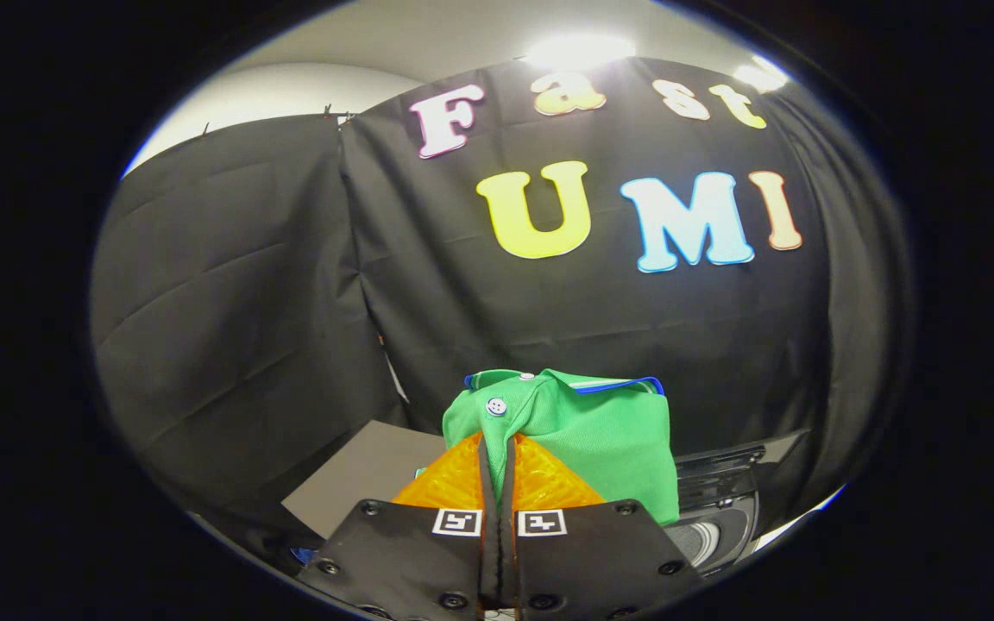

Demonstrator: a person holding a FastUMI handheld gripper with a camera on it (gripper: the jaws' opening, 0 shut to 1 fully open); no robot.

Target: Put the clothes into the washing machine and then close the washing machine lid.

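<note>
Gripper view, mid-transfer of the garment. The gripper (pixel 497 470) has its two fingers drawn in to a narrow slit, and a fold of the green shirt (pixel 588 440) is pinched between them, both fingers pressing on the cloth. The shirt, a green knit with a white button near its collar and a blue trim along its upper edge, hangs bunched just ahead of and beyond the fingers, lifted clear of any surface that can be seen. Below and to the right of the shirt lies part of the washing machine (pixel 721 509): a dark top panel and a curved pale rim that is probably the drum opening, though too little shows to be sure; whether the lid stands raised cannot be told. A flat grey board (pixel 359 474) lies to the left of the fingers, in front of the black cloth wall (pixel 247 302). Judged from this arrangement, the step in hand is the carrying of the shirt toward the machine, with the loading not yet done and the lid closing yet to follow. The next move would call for bringing the shirt over the opening to the right, lowering it so the trailing cloth clears the rim, and only then parting the fingers.
</note>
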